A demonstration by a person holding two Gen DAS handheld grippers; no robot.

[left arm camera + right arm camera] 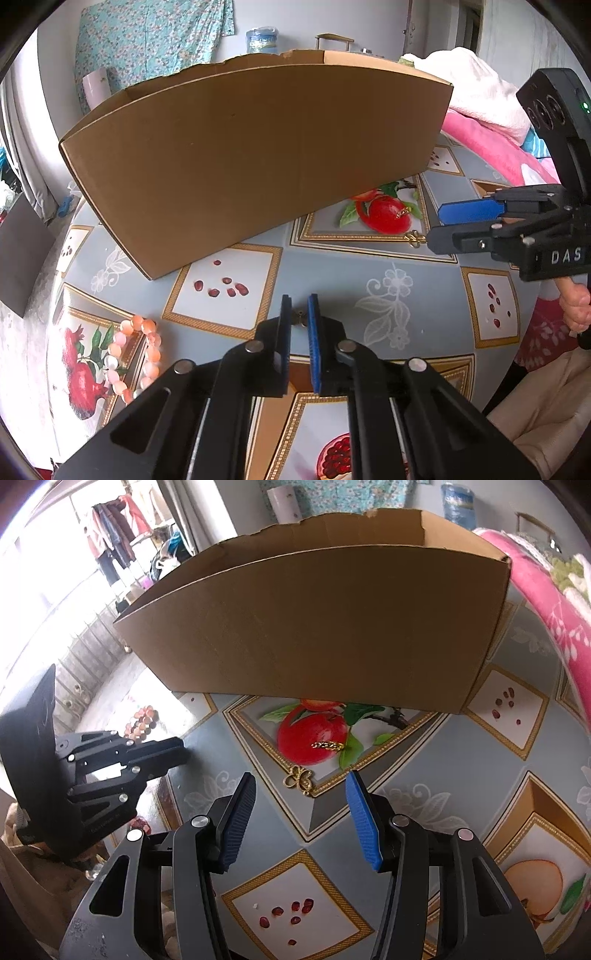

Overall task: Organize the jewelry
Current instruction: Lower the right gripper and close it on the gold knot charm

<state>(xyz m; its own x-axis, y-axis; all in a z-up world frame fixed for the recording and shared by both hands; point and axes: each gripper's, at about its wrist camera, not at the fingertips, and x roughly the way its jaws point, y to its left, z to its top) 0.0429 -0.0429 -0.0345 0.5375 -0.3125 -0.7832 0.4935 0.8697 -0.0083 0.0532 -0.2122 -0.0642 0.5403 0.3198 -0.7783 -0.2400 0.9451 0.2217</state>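
Observation:
My left gripper (300,301) is low over the patterned tablecloth (332,266), its narrow-set jaws shut on a small dark metal trinket (301,318). A pink and white bead bracelet (136,354) lies to its left. My right gripper (302,776) stands open, with a gold butterfly pendant (297,778) flat on the cloth between its fingertips, untouched. Just beyond it a short gold chain (328,745) rests on the printed pomegranate. An open cardboard box (258,155) (314,627) stands behind both grippers. The box's inside is hidden.
A pink blanket (546,602) lies past the table's right side. A person's hand (576,306) holds the right gripper (437,227). The left gripper (177,755) shows at the left of the right wrist view, with the bracelet (142,722) behind it.

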